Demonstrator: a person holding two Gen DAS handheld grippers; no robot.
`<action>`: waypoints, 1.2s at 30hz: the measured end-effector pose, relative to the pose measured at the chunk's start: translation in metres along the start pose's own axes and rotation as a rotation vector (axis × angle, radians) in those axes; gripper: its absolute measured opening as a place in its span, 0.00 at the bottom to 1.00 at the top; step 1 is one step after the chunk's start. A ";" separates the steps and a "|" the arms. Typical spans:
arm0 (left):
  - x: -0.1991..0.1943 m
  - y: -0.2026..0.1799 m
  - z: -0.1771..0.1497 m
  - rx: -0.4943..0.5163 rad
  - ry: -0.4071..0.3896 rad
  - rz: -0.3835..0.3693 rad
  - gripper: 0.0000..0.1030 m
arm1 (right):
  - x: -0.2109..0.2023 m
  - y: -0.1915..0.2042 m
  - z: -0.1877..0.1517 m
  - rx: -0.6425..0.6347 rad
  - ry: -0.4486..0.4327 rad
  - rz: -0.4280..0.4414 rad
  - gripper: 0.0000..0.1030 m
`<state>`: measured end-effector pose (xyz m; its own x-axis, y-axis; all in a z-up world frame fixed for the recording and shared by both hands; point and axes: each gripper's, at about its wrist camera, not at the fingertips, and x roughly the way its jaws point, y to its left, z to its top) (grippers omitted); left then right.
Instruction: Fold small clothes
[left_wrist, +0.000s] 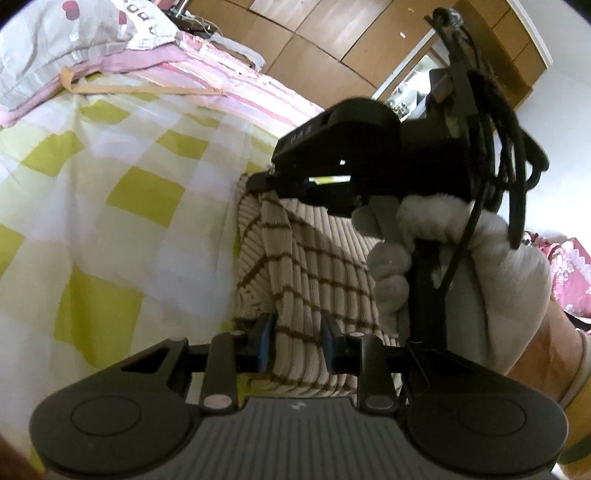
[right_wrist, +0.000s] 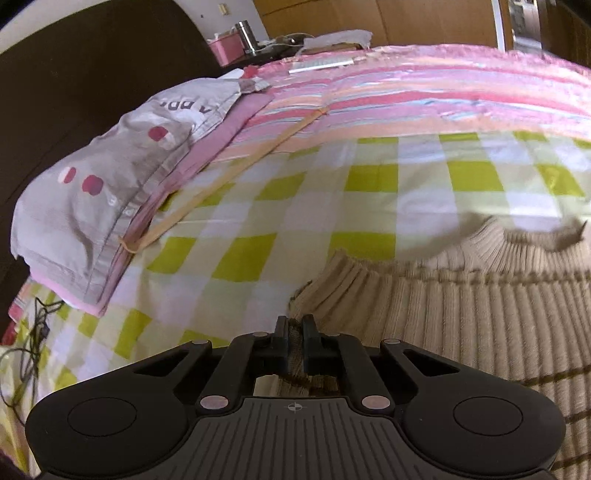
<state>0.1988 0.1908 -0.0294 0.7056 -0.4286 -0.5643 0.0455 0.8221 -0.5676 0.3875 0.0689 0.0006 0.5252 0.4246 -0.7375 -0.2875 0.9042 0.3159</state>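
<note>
My right tongs (left_wrist: 266, 181) hide the sweater (left_wrist: 317, 266) top; its right side runs off my right view's edge.

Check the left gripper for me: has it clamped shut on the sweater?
No: the left gripper is open, its blue-padded fingers apart over the striped sweater.

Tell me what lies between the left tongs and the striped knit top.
Nothing visible does. The left tongs stand open with the striped knit top directly between the fingers. The right tongs are already shut on the top's edge, and the right hand sits off to the side.
</note>
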 end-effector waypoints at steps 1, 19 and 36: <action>0.001 0.001 0.000 -0.006 0.005 -0.001 0.31 | 0.000 -0.001 0.000 0.002 0.001 0.000 0.07; 0.005 0.008 0.001 0.003 0.050 0.130 0.24 | -0.001 0.009 -0.005 -0.032 0.000 0.025 0.13; 0.000 -0.018 -0.002 0.117 0.006 0.235 0.24 | -0.061 0.004 -0.027 -0.166 -0.058 0.032 0.16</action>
<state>0.1970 0.1752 -0.0203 0.7023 -0.2227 -0.6762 -0.0375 0.9370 -0.3474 0.3321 0.0456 0.0307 0.5578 0.4596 -0.6911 -0.4305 0.8721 0.2326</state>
